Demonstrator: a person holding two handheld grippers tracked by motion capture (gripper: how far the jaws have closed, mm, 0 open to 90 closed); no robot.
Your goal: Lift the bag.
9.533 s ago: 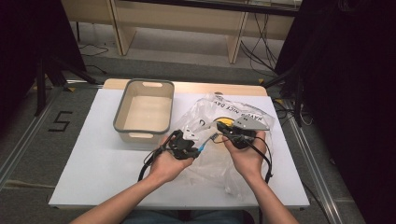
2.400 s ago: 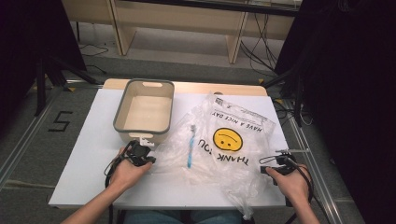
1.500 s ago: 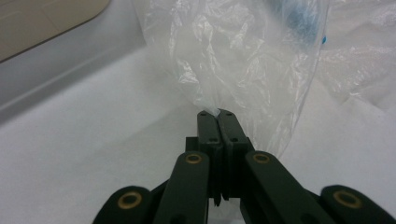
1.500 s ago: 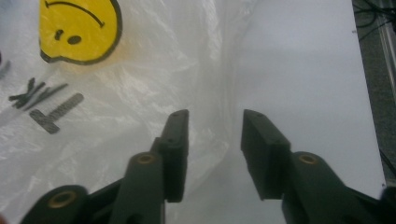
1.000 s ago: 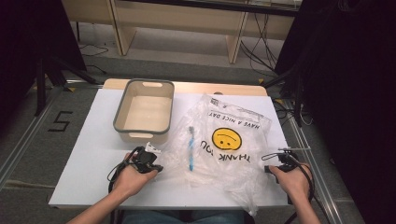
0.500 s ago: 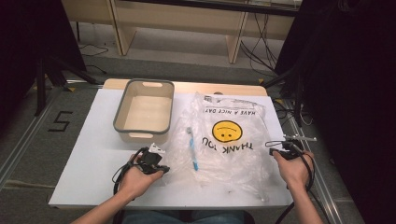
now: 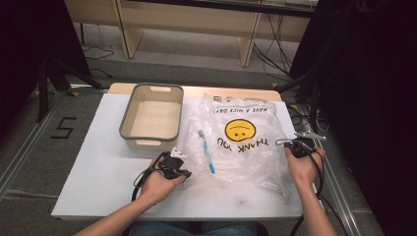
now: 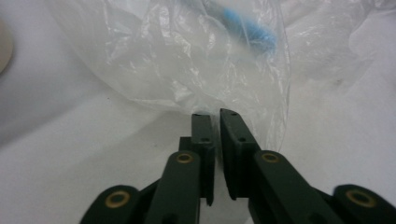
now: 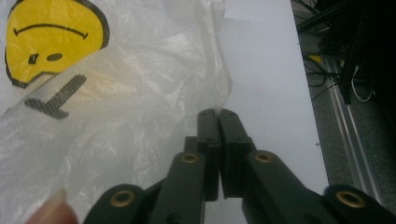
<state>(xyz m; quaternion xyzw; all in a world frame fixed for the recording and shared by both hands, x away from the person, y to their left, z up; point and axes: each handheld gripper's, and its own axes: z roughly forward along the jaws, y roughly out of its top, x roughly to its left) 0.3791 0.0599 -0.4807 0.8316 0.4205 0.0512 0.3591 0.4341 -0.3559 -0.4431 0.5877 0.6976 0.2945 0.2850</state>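
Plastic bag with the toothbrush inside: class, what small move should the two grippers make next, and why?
Probably draw both grippers back off the plastic bag. It lies spread flat on the table with the toothbrush inside. Both jaws have just been opening: the left gripper shows a slim gap with film in it, and the right gripper sits at the bag's edge.
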